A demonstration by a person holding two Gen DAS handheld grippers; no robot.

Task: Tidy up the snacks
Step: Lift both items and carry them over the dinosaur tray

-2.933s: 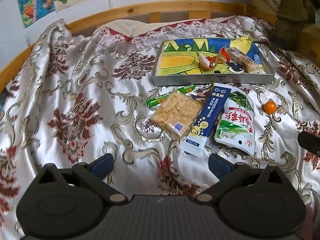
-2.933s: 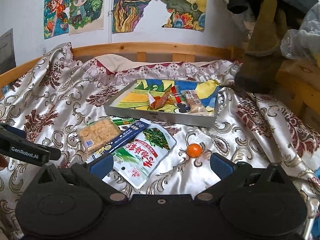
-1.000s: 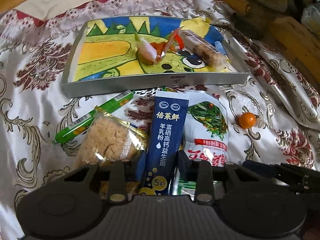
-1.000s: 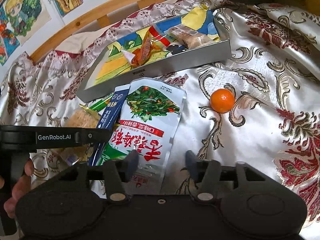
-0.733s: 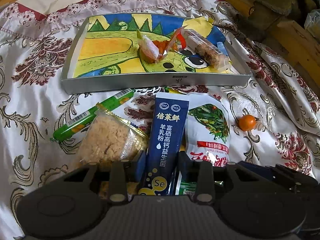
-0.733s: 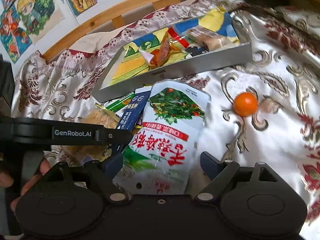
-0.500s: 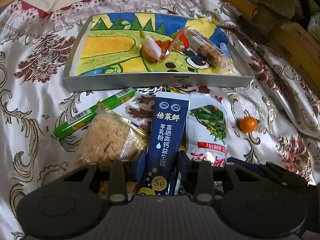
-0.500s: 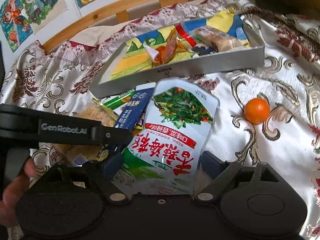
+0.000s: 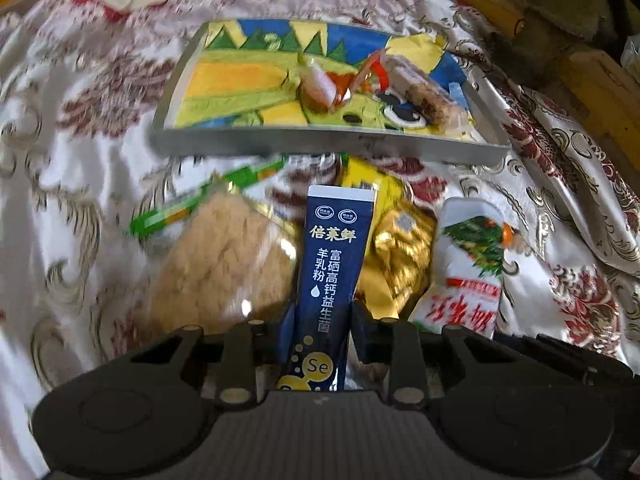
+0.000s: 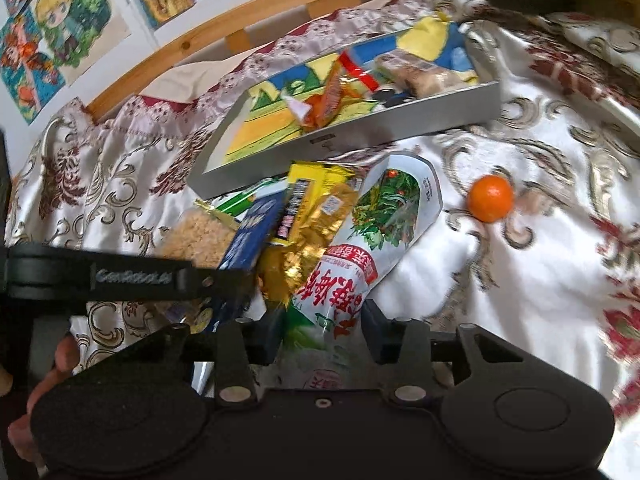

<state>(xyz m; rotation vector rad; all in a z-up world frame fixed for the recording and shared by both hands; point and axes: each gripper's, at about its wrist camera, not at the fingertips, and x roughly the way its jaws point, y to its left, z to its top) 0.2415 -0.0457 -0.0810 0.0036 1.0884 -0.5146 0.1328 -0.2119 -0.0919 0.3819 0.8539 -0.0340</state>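
My left gripper [image 9: 320, 334] is shut on a dark blue stick packet [image 9: 334, 276] and holds it lifted off the bedspread. My right gripper [image 10: 322, 334] is shut on a white pouch with green vegetable print [image 10: 360, 256], also raised; the pouch shows in the left wrist view [image 9: 468, 272]. A gold and yellow packet [image 9: 394, 252] lies between them. A crumbly rice cake pack [image 9: 224, 264] and a green stick [image 9: 208, 200] lie to the left. The silver tray [image 9: 328, 142] with a painted bottom holds wrapped snacks [image 9: 424, 96].
A small orange fruit [image 10: 490, 198] lies on the satin bedspread to the right of the pouch. A wooden bed frame [image 10: 248, 12] runs behind the tray. The left gripper's body [image 10: 120, 276] crosses the right wrist view at the left.
Both grippers have lifted their packets. The right gripper has closed on the white pouch and drawn it right, uncovering a gold and yellow packet that was under it.
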